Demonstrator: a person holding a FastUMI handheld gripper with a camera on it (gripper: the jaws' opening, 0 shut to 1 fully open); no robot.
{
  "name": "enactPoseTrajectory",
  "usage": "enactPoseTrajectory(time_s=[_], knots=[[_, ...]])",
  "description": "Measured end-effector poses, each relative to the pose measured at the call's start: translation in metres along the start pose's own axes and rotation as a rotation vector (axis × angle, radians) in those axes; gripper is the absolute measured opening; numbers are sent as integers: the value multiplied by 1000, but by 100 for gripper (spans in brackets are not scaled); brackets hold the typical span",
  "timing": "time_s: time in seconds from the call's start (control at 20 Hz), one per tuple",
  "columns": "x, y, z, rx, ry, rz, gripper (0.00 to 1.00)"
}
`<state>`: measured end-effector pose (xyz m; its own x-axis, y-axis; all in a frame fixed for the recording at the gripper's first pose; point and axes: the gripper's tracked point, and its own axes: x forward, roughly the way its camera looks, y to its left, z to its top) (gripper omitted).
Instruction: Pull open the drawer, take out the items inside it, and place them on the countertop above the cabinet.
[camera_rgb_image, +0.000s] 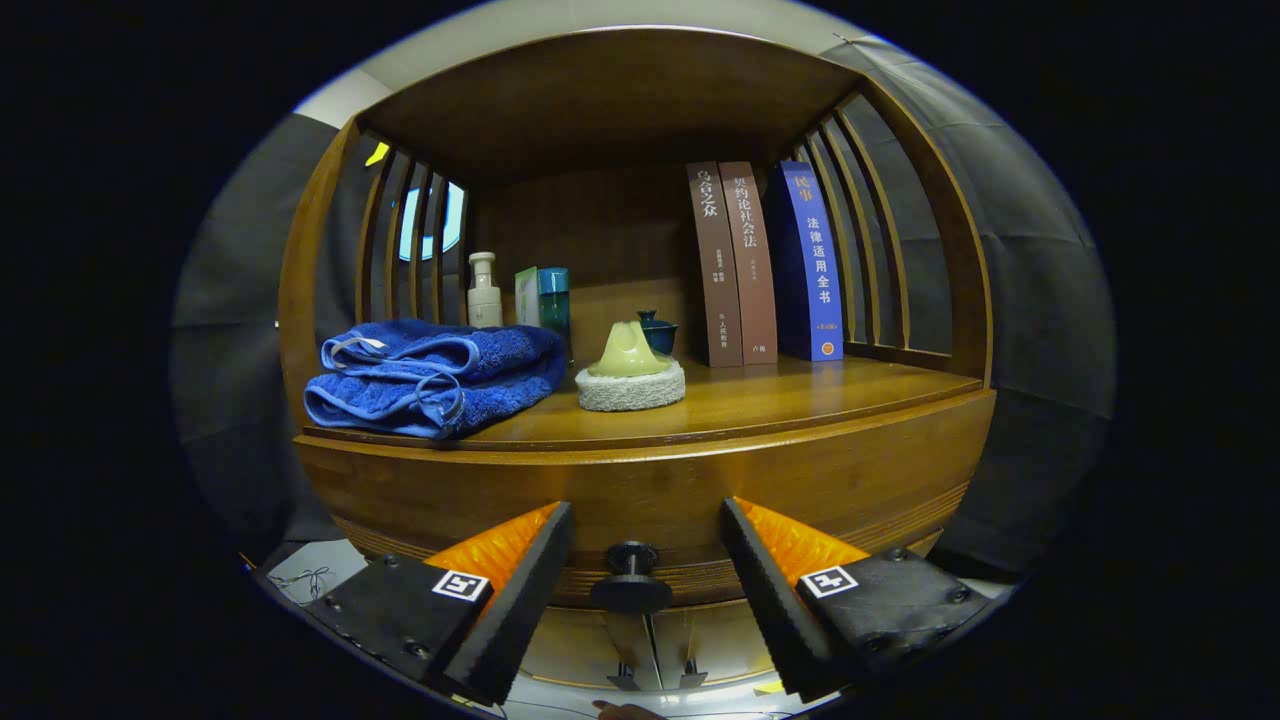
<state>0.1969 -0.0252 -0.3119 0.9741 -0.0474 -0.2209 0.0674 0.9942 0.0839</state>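
Directly ahead: wooden cabinet (640, 480), curved front, with an open shelf bay above it roofed by a wooden top board (600, 95). Slatted rails close both sides of the bay: left slats (410, 245), right slats (870, 230). Dark cloth wall (1030, 300) hangs behind and to either side.

Countertop (800, 395) is polished wood, glossy. Bare room lies on its right-front part, ahead of the books and right of the scrubber; the left-front corner is taken.

Drawer front (880, 500) sits flush with the cabinet face, shut. Its dark round knob (630, 575) stands out just ahead of the fingers, in the gap between them. What the drawer holds cannot be seen.

Gripper (645, 580): fingers spread wide, one on each side of the knob, neither touching it.

On the countertop, large to small:
- folded blue towel (435, 375), left-front, its edge reaching the counter lip.
- three upright books at back right: blue book (808, 265) nearest the right slats, two brown books (733, 265) touching beside it.
- round white scrubber pad (630, 385) with a pale yellow-green handle, mid-counter.
- white pump bottle (485, 292) at the back, behind the towel.
- green-and-white box (527, 295) and teal bottle (555, 300) just beside it.
- small dark lidded cup (657, 332) behind the scrubber.
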Motion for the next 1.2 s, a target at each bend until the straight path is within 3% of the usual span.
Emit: enactPoseTrajectory(time_s=[0.45, 1.2], knots=[[-49, 12, 28, -31, -13, 36, 99], [-192, 41, 201, -92, -189, 88, 99]])
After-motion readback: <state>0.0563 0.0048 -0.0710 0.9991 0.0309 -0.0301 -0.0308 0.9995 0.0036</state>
